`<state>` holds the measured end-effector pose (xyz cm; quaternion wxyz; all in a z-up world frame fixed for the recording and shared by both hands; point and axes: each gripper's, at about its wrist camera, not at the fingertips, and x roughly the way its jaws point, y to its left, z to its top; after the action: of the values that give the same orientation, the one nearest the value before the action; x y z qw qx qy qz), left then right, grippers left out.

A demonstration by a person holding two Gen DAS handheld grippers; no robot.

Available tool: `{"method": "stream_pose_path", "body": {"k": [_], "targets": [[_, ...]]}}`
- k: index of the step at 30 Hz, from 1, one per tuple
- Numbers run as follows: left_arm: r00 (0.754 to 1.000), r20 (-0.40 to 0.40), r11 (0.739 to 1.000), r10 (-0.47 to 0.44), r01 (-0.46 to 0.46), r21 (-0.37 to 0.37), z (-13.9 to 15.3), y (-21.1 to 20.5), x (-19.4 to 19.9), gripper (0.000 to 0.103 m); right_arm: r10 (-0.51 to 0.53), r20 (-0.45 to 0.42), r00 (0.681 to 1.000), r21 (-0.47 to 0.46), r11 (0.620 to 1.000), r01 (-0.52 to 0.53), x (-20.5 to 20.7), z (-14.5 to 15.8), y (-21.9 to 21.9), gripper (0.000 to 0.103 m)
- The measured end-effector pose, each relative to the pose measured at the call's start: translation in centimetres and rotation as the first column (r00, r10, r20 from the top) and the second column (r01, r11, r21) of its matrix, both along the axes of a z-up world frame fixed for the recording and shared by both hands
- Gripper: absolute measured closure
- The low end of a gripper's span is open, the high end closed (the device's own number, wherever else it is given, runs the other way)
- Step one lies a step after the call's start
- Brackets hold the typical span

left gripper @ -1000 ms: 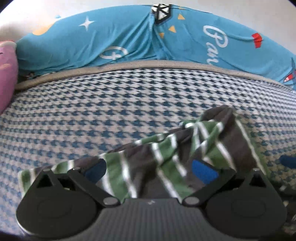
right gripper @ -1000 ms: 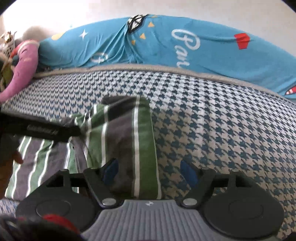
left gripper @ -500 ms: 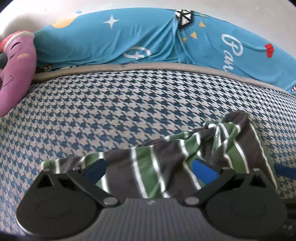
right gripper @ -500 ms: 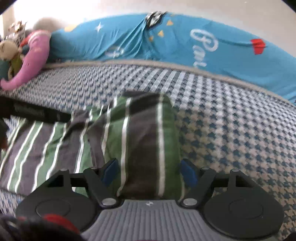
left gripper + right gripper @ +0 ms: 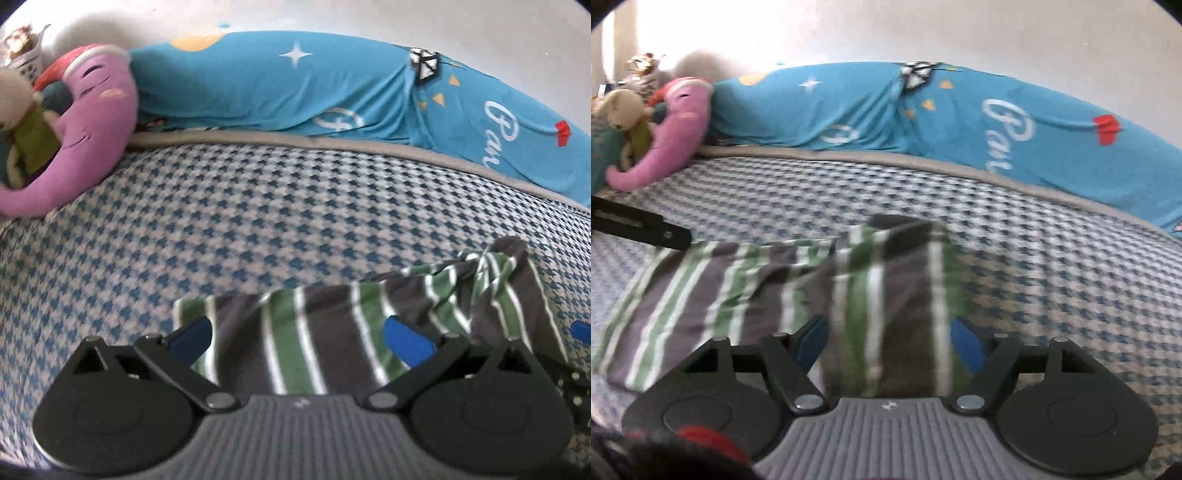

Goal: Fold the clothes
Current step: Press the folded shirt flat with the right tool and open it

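A grey, green and white striped garment point(image 5: 332, 332) lies on the bed, flat on its left part and bunched into a fold at the right. My left gripper point(image 5: 297, 338) is open, its blue pads point(image 5: 188, 334) wide apart over the flat part. In the right wrist view the same garment point(image 5: 886, 288) has its folded end between the fingers of my right gripper point(image 5: 889, 341), which is also open. The left gripper's black finger point(image 5: 646, 229) shows at the far left, at the garment's far corner.
The bed has a blue and white houndstooth cover point(image 5: 258, 229). A teal printed duvet point(image 5: 295, 92) is heaped along the back by the wall. A pink plush elephant point(image 5: 92, 122) and a teddy bear point(image 5: 624, 110) lie at the back left.
Both views have swung left, bringing the plush toys into sight. The garment's left part now lies flatter and more spread out. Both grippers keep the same wide gap.
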<state>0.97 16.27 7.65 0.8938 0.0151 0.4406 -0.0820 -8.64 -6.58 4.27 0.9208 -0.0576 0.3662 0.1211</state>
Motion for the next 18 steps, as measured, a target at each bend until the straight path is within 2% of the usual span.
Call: {"method": "stream_pose_path", "body": {"k": [4,6,8,11,18], "targets": [[1.0,-0.016,1.0,0.014,-0.014,-0.007,-0.5,1.7,-0.9,0.0,0.088,-0.017,0.996,0.033,0.996,-0.087,-0.9,-0.3,2.2,0.04],[1.0,-0.015,1.0,0.013,-0.013,-0.008,-0.5,2.4,-1.3,0.0,0.132,-0.024,0.991,0.05,0.99,-0.131,-1.4,-0.5,3.2,0.048],[1.0,-0.012,1.0,0.012,-0.012,-0.004,-0.6,3.2,-1.7,0.0,0.176,-0.031,0.984,0.067,0.983,-0.174,-1.9,-0.7,4.3,0.049],[1.0,-0.009,1.0,0.014,-0.014,0.001,-0.8,4.2,-2.4,0.0,0.245,-0.04,0.969,0.093,0.966,-0.24,-2.6,-0.9,6.0,0.056],[0.997,-0.043,0.998,0.058,-0.059,-0.025,-1.5,6.2,-2.6,0.0,0.405,-0.039,0.913,0.114,0.91,-0.399,-4.6,-1.2,10.5,0.056]]}}
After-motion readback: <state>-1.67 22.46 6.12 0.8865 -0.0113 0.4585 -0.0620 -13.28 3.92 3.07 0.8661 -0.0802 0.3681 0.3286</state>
